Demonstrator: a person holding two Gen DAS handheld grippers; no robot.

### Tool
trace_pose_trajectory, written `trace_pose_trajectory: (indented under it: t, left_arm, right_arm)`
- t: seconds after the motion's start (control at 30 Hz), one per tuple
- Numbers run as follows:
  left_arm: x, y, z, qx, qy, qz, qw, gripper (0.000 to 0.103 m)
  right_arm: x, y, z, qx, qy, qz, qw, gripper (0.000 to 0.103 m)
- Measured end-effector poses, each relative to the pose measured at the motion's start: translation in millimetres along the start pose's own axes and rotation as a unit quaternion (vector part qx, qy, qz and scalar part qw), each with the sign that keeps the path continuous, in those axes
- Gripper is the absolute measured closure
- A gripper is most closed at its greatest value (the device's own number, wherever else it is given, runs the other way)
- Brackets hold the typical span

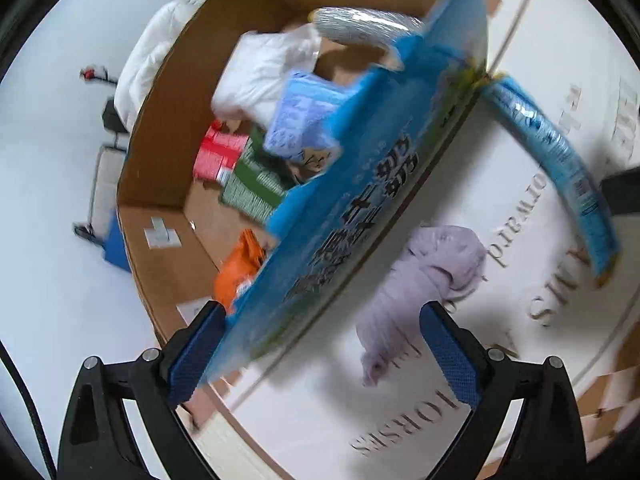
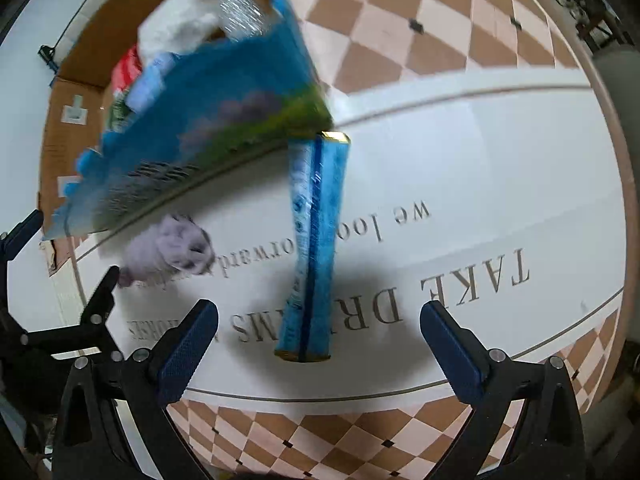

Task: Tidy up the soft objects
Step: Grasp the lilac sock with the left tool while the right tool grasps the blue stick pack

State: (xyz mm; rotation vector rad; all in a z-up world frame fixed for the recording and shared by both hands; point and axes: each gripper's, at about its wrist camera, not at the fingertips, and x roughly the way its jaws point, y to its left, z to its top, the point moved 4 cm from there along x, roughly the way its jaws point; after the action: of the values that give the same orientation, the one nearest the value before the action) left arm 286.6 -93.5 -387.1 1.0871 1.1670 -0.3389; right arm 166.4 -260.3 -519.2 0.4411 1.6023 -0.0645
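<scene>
In the left wrist view, the left gripper (image 1: 320,356) has its two blue-padded fingers (image 1: 192,356) spread wide, and the pads press on nothing. A large flat blue plastic package with dark printed characters (image 1: 360,184) slants from lower left to upper right through the middle of the frame; its lower corner lies blurred just beside the left pad, and whether it touches the pad cannot be told. Between the fingers and a little above them, a crumpled pale lilac cloth (image 1: 424,280) lies on the white mat with grey lettering (image 1: 500,380). To the right, a long narrow blue wrapped pack (image 1: 560,168) curves down the mat. Left of the big package stands an open brown cardboard box (image 1: 160,152) holding a white plastic bag (image 1: 264,72), a light blue packet (image 1: 304,116), red (image 1: 218,152) and green (image 1: 256,184) cartons, an orange bag (image 1: 240,268) and a silvery wrapped item (image 1: 360,24). A white quilted bundle (image 1: 152,56) sits outside the box at upper left.

In the right wrist view, the right gripper (image 2: 320,352) is likewise spread wide with nothing clamped. The narrow blue pack (image 2: 316,240) lies lengthwise on the mat (image 2: 500,160), with its near end between the fingertips. The lilac cloth (image 2: 172,248) rests at left centre, the big blue package (image 2: 208,128) is blurred above it over the box (image 2: 76,120), and the other gripper's black frame shows at the lower left edge. Brown and cream checked flooring (image 2: 420,20) surrounds the mat.
</scene>
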Motion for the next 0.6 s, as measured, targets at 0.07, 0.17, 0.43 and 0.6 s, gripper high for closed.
trace_pose_trajectory:
  t: [0.07, 0.17, 0.43, 0.6]
  left_arm:
    - [4.1, -2.9, 4.1, 0.013, 0.003, 0.016, 0.9998, 0.004]
    - [5.1, -2.0, 5.8, 0.016, 0.018, 0.033, 0.9992, 0.004]
    - [-31.6, -4.6, -23.2, 0.002, -0.006, 0.027, 0.9996, 0.004]
    - [-5.0, -30.9, -24.1, 0.015, 0.024, -0.045, 0.9986, 0.004]
  right_arm:
    - [4.0, -7.6, -1.5, 0.006, -0.001, -0.004, 1.000, 0.000]
    - [5.1, -21.6, -1.5, 0.018, -0.003, -0.008, 1.000, 0.000]
    - [-0.9, -57.2, -5.9, 0.035, -0.011, -0.019, 0.999, 0.000]
    - [10.9, -59.7, -12.7, 0.027, 0.005, -0.020, 0.999, 0.000]
